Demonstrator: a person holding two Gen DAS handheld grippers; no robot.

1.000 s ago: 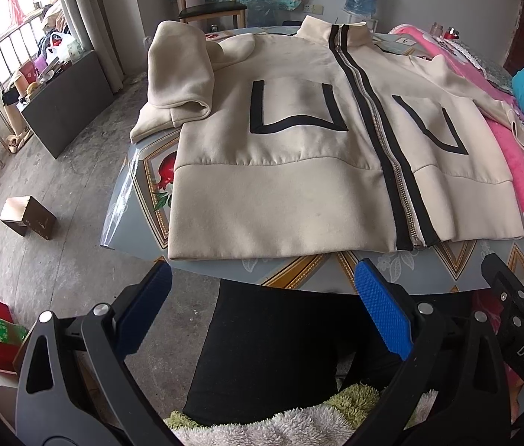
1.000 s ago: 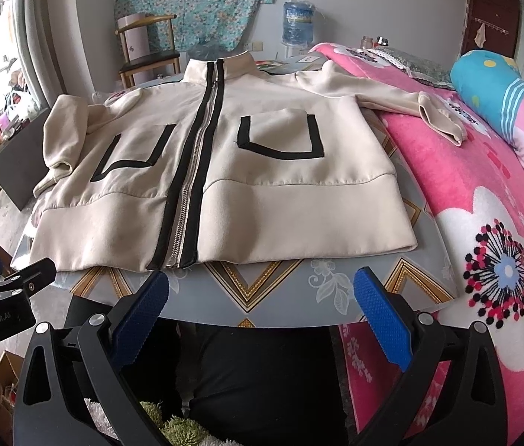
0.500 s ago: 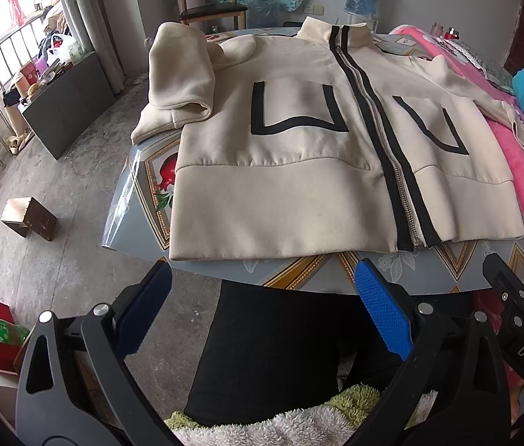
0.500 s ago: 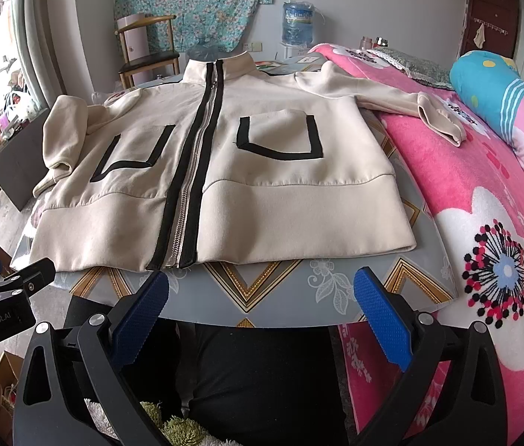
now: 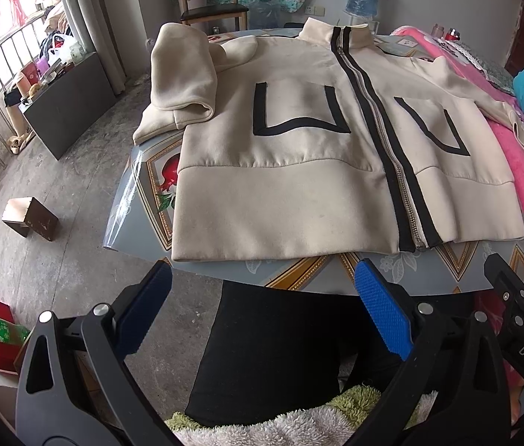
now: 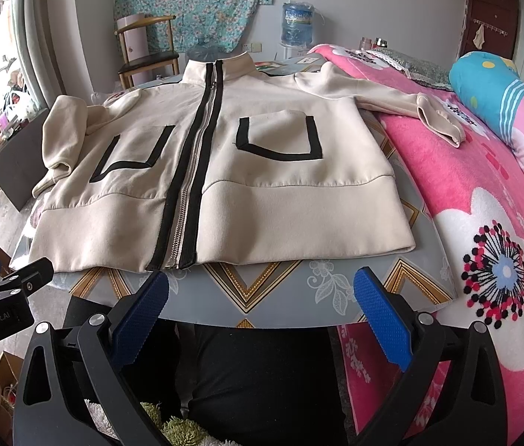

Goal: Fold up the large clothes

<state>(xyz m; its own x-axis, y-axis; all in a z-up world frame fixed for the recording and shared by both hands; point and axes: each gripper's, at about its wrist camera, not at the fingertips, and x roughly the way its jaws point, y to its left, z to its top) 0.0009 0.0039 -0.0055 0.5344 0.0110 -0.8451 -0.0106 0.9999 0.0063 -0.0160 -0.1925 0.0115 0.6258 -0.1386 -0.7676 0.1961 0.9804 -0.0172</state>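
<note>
Both grippers gape wide, empty; left gripper (image 5: 262,308) view alone shows a floor box (image 5: 29,218) at left; right gripper (image 6: 261,308) view shows the jacket's (image 6: 225,171) far cuff (image 6: 438,119) on pink bedding (image 6: 485,200).

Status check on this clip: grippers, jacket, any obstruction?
Left hand-held gripper open, empty. Right hand-held gripper open, empty. Jacket flat on table, zipped, unfolded; one sleeve on pink blanket. Nothing blocking.

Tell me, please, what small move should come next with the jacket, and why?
Probably reach the right gripper forward to the cream zip-up jacket's outstretched sleeve and fold it inward: it trails onto the pink floral blanket, and both grippers hover open before the hem.
</note>
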